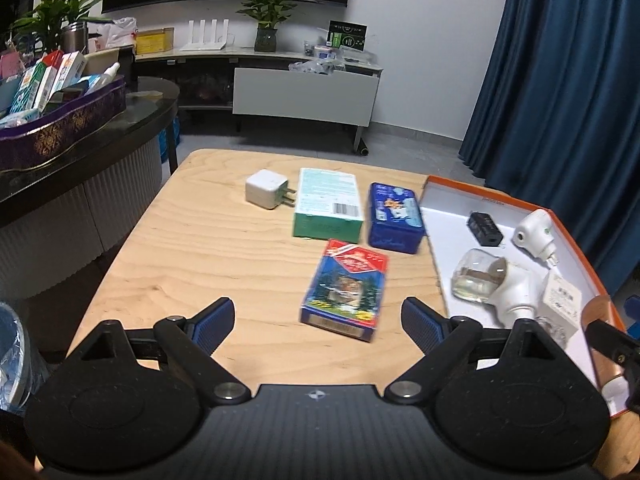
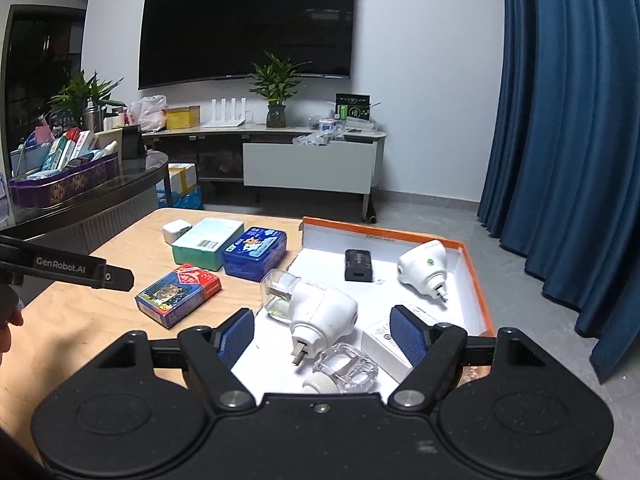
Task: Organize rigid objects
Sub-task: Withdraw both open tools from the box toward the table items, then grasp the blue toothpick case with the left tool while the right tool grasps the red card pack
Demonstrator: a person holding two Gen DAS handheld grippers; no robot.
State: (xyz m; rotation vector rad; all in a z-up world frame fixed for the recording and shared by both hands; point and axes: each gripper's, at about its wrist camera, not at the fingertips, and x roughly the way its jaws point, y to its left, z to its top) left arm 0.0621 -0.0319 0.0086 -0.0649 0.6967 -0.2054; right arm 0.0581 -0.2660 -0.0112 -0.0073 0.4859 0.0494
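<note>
A person holds two grippers over a wooden table (image 1: 168,240). The left gripper (image 1: 318,316) has its jaws wide apart and holds nothing. Between its blue pads, but not touching them, a card box (image 1: 345,288) with a red and blue picture lies flat on the wood.

Behind the card box lie three more things in a row: a white charger (image 1: 266,189) on the left, a green box (image 1: 329,202) in the middle and a blue tin (image 1: 395,212) just beside it.

On the right part of the table lies an orange tray (image 2: 476,276) with a white inside. The right gripper (image 2: 322,336) hangs over its near part, jaws released and empty. Between the pads I see a white plug device (image 2: 320,314) with a glass bottle on it, lying on its side, and in front of it a clear bottle (image 2: 348,370). A white box (image 2: 382,342) lies near the right pad. Farther inside the tray are a black adapter (image 2: 358,264) and a second plug device (image 2: 424,270), well apart from each other.

A dark TV (image 2: 248,20) hangs on the far wall, and blue curtains (image 2: 560,120) cover the right side.
</note>
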